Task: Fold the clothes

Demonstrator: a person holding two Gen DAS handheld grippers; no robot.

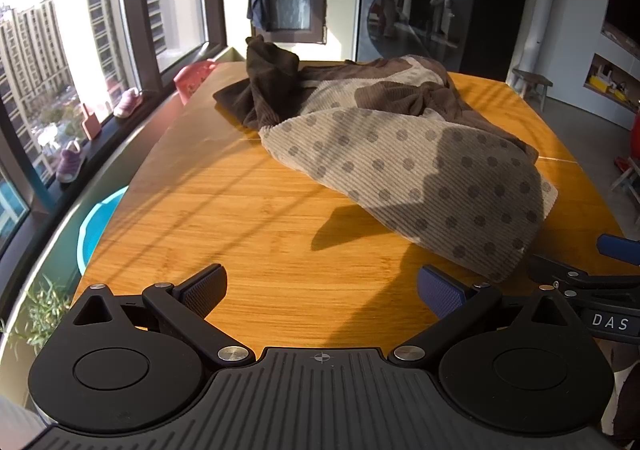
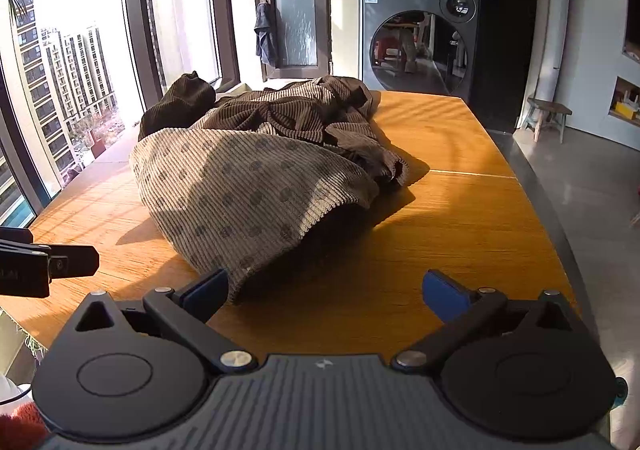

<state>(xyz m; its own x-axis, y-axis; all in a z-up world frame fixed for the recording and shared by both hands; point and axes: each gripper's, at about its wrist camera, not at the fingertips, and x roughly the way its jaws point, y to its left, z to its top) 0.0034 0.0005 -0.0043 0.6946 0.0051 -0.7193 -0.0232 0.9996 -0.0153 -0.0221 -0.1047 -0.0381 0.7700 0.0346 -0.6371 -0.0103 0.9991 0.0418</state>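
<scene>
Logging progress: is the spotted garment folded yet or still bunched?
Bunched: the garment lies in a rumpled heap on the table, brown part twisted, no flat folds.

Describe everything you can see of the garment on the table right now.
The garment is a ribbed, corduroy-like piece in two fabrics: beige with grey dots nearest the cameras, dark brown behind. It lies crumpled and unfolded on the wooden table, bunched into a mound with a brown part sticking up at the far window side. Its near beige hem lies by the right gripper's left finger; whether they touch is unclear. The left gripper is open, off the cloth.
</scene>
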